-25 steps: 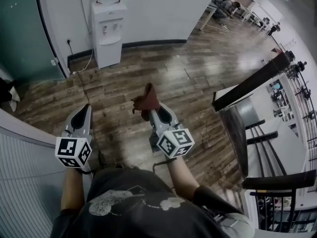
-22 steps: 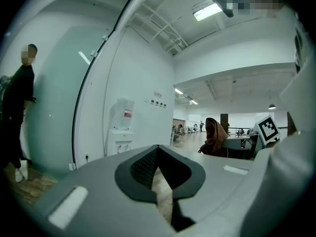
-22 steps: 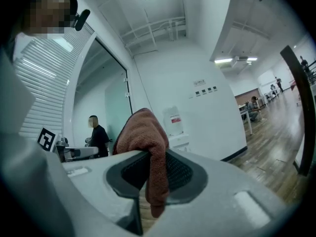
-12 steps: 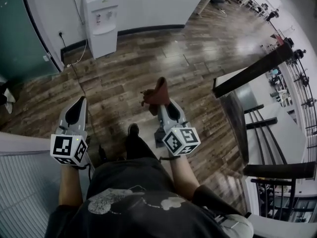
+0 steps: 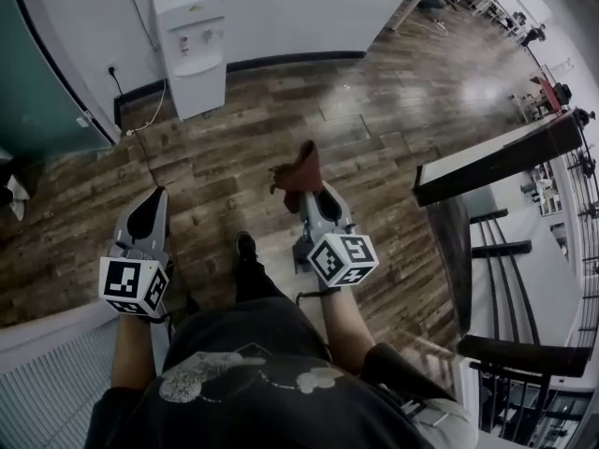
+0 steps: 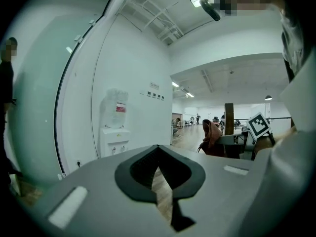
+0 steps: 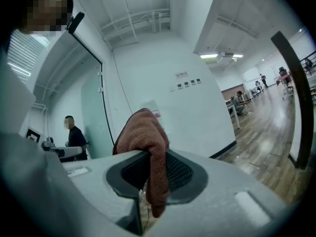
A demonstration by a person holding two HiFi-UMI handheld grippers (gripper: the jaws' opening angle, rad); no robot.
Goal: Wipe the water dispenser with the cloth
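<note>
The white water dispenser (image 5: 192,40) stands against the far wall, well ahead of both grippers; it also shows in the left gripper view (image 6: 114,135). A reddish-brown cloth (image 5: 299,171) sticks up from my right gripper (image 5: 309,193), which is shut on it. In the right gripper view the cloth (image 7: 146,132) hangs over the jaws and hides most of the dispenser. My left gripper (image 5: 156,195) is held beside it at the left, shut with nothing in it. The left gripper view shows the cloth (image 6: 212,137) off to the right.
A power cord (image 5: 140,129) runs from a wall socket across the wooden floor (image 5: 374,110). A glass wall (image 5: 37,82) lies at the left, where a person (image 7: 74,135) stands. A dark-edged table (image 5: 487,157) and black railings are at the right.
The view has shifted forward as the wearer steps, and a shoe now shows between the grippers. Both grippers keep their pose, the cloth still held in the right one.
</note>
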